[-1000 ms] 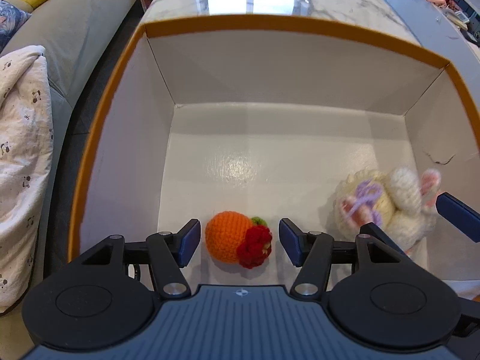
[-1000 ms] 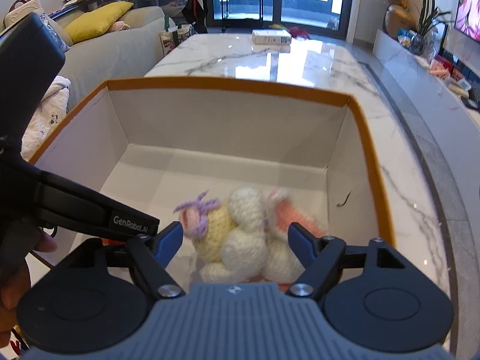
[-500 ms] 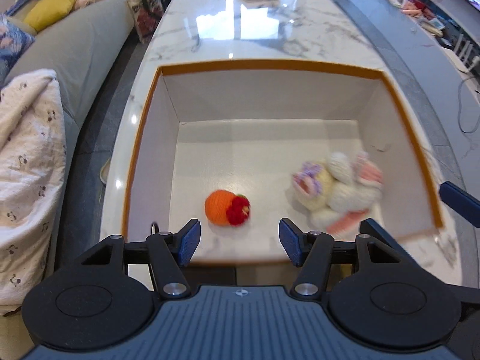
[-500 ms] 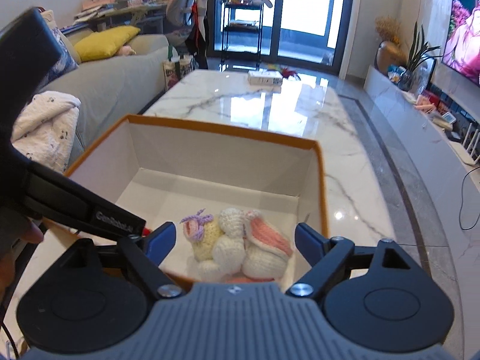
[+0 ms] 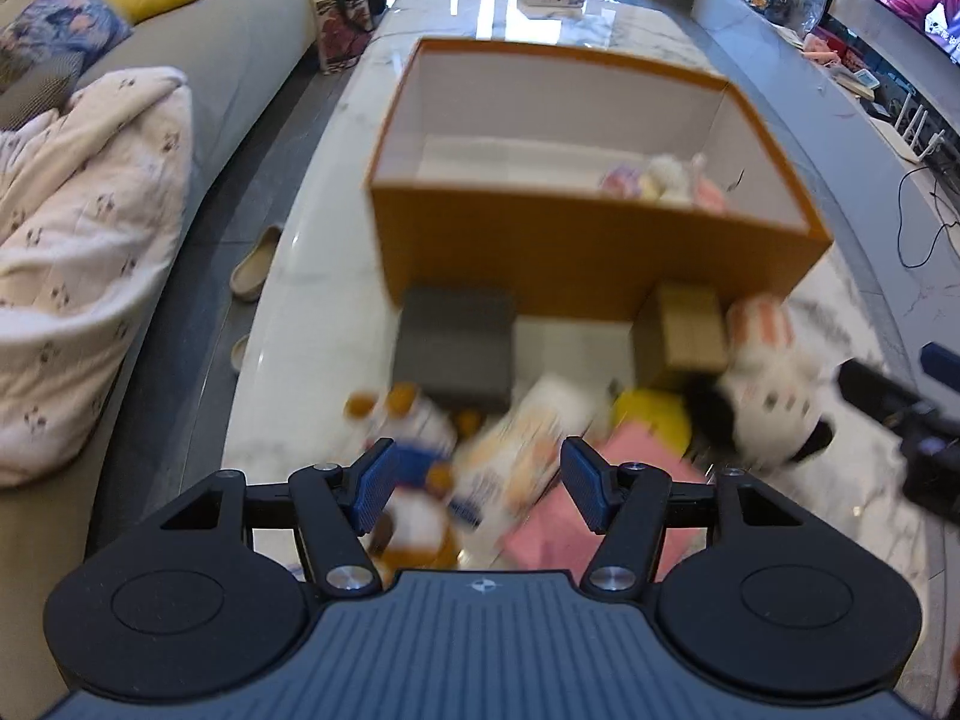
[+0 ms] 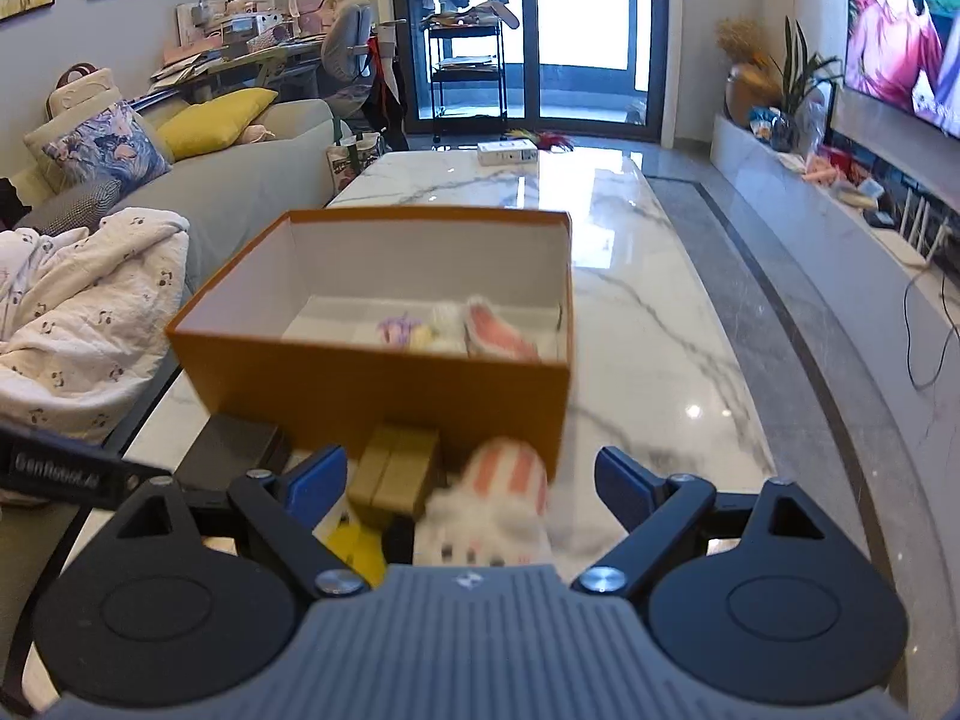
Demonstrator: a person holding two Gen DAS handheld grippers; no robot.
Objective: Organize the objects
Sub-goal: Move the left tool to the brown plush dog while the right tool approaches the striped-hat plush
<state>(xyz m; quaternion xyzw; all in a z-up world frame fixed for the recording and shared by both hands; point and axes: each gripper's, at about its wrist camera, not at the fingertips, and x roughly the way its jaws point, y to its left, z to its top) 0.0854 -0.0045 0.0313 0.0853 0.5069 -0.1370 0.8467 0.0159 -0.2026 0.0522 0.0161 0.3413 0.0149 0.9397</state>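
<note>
Box (image 5: 600, 252), orange outside and white inside, stands on the marble table (image 6: 648, 324) with a knitted bunny (image 6: 474, 330) lying at its right inner wall. At the box's 6 o'clock a loose heap lies on the table: a grey block (image 5: 456, 348), a tan carton (image 5: 684, 330), a striped white plush toy (image 5: 768, 384), a yellow piece (image 5: 654, 414), a pink sheet (image 5: 576, 516), a pale packet (image 5: 516, 462) and a small bear in blue (image 5: 414, 468). The left gripper (image 5: 477, 486) hangs above the heap, fingers spread and pinching nothing, having just eased apart. The right gripper (image 6: 474, 486) hangs at the heap's 3 o'clock over the striped toy, fingers wide, just opening, nothing between them. A sofa with a blanket (image 5: 78, 252) lies at 9 o'clock.
</note>
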